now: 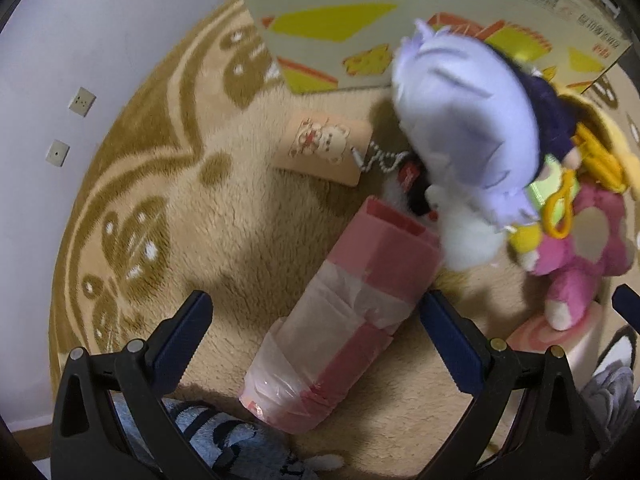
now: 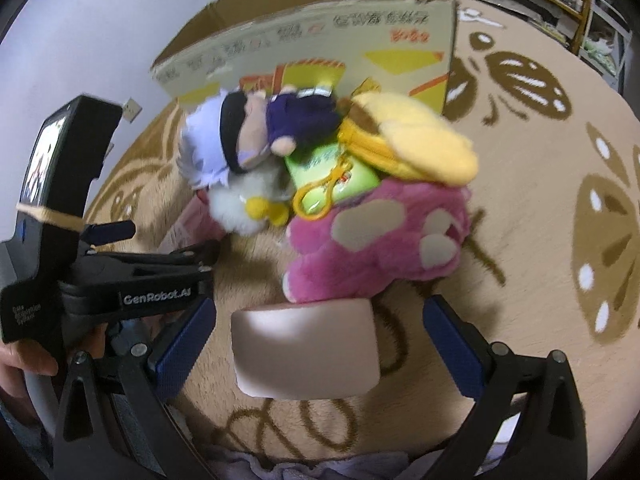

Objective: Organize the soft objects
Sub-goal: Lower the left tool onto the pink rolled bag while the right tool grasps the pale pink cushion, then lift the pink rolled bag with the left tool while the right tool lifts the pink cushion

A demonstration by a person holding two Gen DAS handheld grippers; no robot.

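Beige patterned carpet (image 2: 520,240) carries heaped plush toys (image 2: 376,236) beside an open cardboard box (image 2: 304,40), presumably staged for boxing. Left gripper (image 1: 316,320) and right gripper (image 2: 318,324) are held apart, empty.

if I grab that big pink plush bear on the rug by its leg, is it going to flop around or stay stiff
Probably floppy: the pink plush bear looks soft and fuzzy, slumped against the pale pink block. Likely light for its size. The yellow plush pouch and green packet resting on it would probably slide off as it lifts.
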